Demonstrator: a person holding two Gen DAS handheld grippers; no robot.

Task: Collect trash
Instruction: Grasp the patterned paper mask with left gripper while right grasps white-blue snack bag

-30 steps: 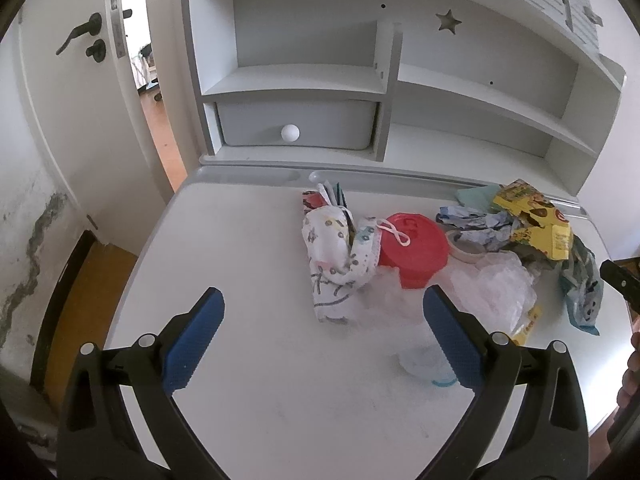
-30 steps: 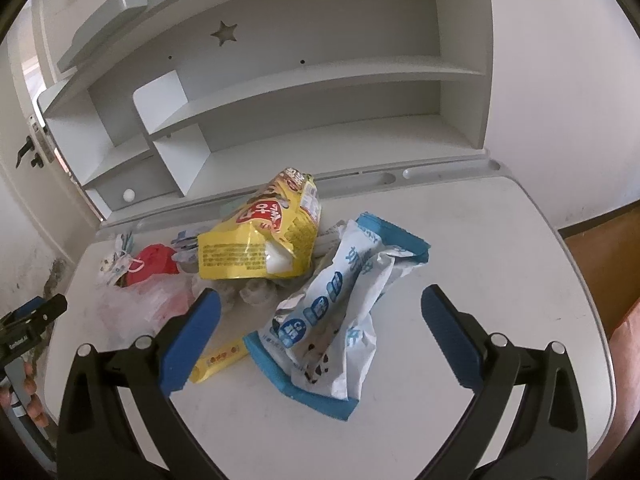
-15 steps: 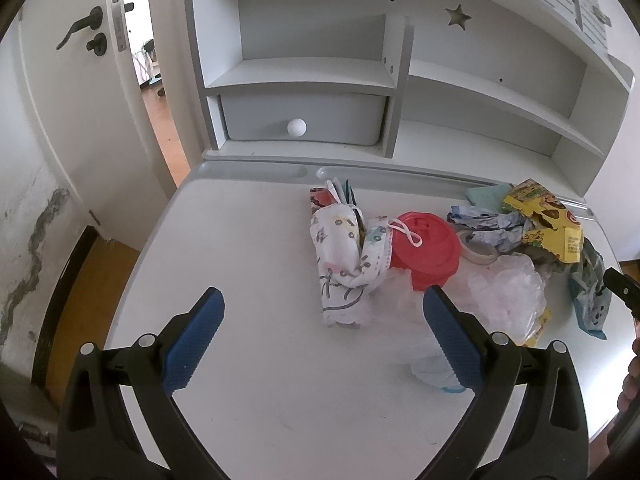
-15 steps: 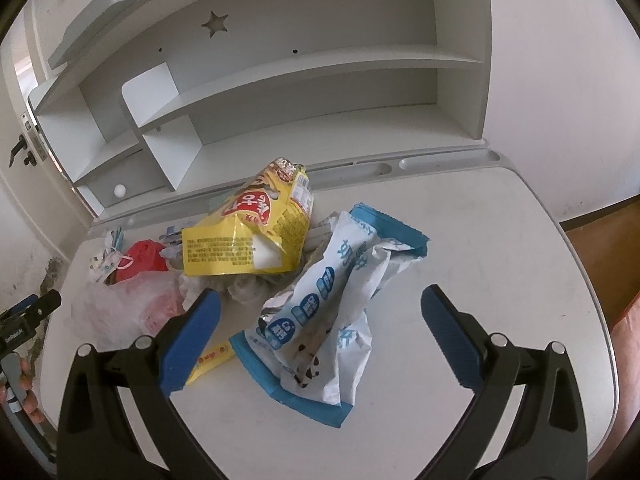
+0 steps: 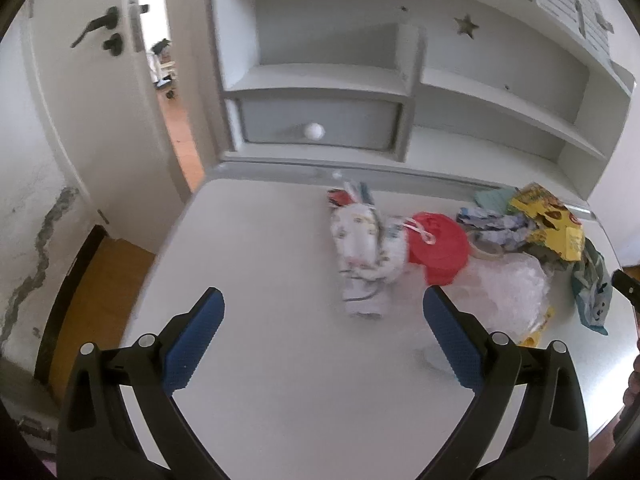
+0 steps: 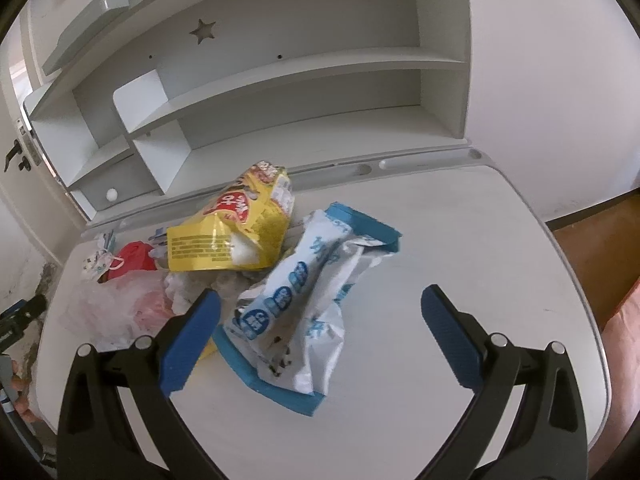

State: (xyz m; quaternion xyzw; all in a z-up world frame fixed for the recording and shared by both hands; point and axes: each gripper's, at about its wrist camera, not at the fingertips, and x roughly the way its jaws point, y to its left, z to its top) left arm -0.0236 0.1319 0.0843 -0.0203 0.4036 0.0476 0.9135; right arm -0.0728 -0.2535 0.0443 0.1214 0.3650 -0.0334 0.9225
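The trash lies in a heap on your white desk top (image 6: pixel 460 240): a crumpled blue-and-white foil snack wrapper (image 6: pixel 304 296) nearest your right gripper (image 6: pixel 320 320), a yellow chip bag (image 6: pixel 236 232) behind it, then a clear plastic bag (image 5: pixel 504 292), a red round lid (image 5: pixel 440 246) and a patterned face mask (image 5: pixel 362 248) toward your left gripper (image 5: pixel 324 336). Both tongs stand wide apart, holding nothing, above the desk. A grey shelf unit (image 6: pixel 280 92) rises behind.

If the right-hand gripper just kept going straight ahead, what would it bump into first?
Most likely the crumpled blue-and-white snack wrapper, which lies on the white desk between the open right gripper's fingers. Depth is hard to judge in this view.
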